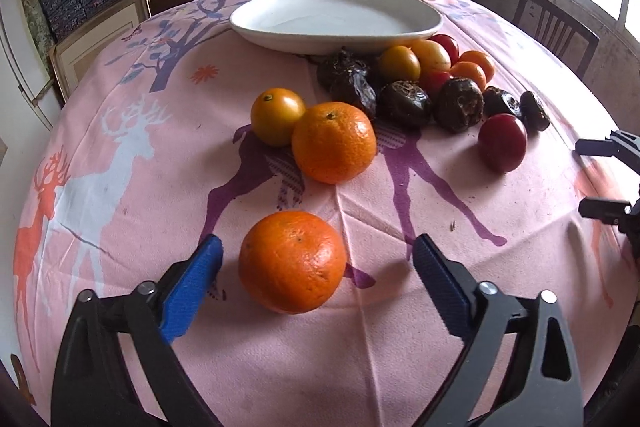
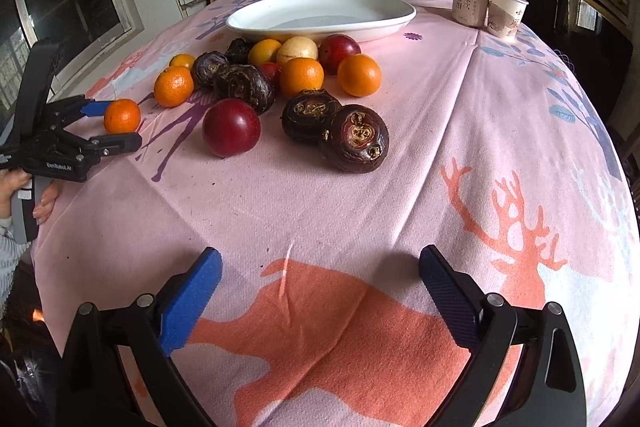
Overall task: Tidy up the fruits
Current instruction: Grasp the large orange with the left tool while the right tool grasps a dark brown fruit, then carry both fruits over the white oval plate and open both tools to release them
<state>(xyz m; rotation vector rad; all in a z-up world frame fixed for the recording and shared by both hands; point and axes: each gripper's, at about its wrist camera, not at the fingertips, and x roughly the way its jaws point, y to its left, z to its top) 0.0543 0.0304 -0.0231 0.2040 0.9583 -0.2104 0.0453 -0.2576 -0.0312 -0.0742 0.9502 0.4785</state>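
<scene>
An orange mandarin (image 1: 293,261) lies on the pink cloth between the open fingers of my left gripper (image 1: 318,255), which do not touch it. It also shows in the right wrist view (image 2: 122,115), with the left gripper (image 2: 116,125) around it. Beyond it lie a second mandarin (image 1: 334,142), a yellow fruit (image 1: 277,116), a red plum (image 1: 503,142), and a heap of dark water chestnuts (image 1: 406,103) and small fruits. An empty white plate (image 1: 336,17) sits at the back. My right gripper (image 2: 320,269) is open and empty over bare cloth, short of two chestnuts (image 2: 354,138).
Two paper cups (image 2: 490,7) stand at the back right of the table. The pink deer-print cloth (image 2: 480,131) covers the round table. A wooden chair (image 1: 556,27) stands by the window. Shelves and boxes line the far wall.
</scene>
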